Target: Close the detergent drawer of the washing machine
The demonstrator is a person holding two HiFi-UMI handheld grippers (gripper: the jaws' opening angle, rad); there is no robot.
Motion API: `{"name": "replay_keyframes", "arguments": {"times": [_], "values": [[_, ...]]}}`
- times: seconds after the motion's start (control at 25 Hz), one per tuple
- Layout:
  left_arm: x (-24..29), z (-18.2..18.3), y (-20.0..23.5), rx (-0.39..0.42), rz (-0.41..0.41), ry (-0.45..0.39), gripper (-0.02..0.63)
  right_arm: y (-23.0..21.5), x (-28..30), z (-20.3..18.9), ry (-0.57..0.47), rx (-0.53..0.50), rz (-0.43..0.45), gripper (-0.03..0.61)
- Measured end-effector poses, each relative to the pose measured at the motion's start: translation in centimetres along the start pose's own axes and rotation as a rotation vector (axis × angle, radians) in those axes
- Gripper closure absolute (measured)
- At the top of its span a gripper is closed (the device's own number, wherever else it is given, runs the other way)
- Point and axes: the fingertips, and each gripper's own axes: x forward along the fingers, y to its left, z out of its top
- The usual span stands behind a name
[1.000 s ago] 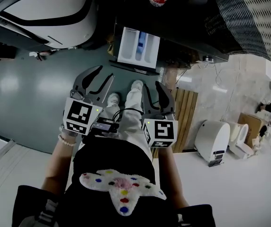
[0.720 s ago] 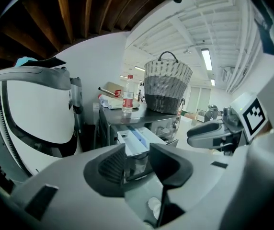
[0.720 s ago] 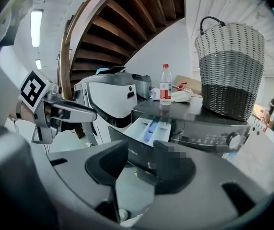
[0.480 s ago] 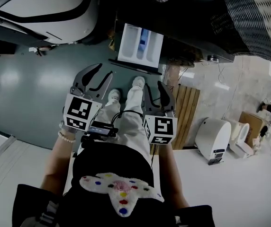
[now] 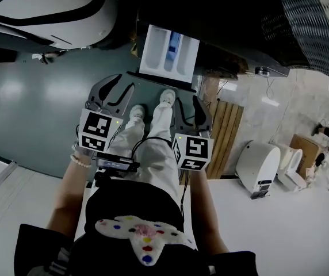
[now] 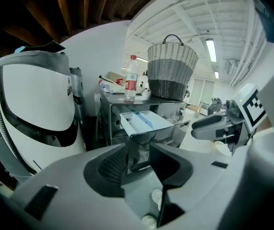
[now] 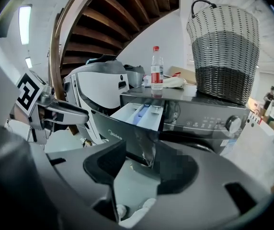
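Observation:
The white detergent drawer [image 5: 169,53] stands pulled out of the dark washing machine [image 5: 228,36], its dark front panel toward me. Both grippers hang short of it and touch nothing. My left gripper [image 5: 117,88] is open with wide jaws and nothing between them. In the left gripper view the drawer [image 6: 144,122] shows past the left gripper [image 6: 139,159]. My right gripper [image 5: 187,105] has its jaws opening, with nothing between them. In the right gripper view the drawer [image 7: 139,113] lies ahead of the right gripper [image 7: 144,164], and the left gripper [image 7: 60,111] shows at the left.
A water bottle [image 7: 156,71] and a woven basket [image 7: 225,47] stand on the washer's top. A white machine [image 5: 55,10] is to the left. A wooden slat panel [image 5: 222,140] and a white bin [image 5: 258,168] are to the right. The person's shoes [image 5: 165,98] are below the drawer.
Both grippers have sunk and now sit nearer the drawer's front in the head view. The right gripper's jaws have spread wider.

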Motion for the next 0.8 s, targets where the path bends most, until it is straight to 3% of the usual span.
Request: {"name": "replay_keyframes", "arguments": {"times": [0.8], "values": [[2.7, -2.3, 1.2, -0.071, 0.066, 0.026, 0.460, -0.9, 2.4, -1.8, 0.039, 0.031, -0.044, 0.391]]}}
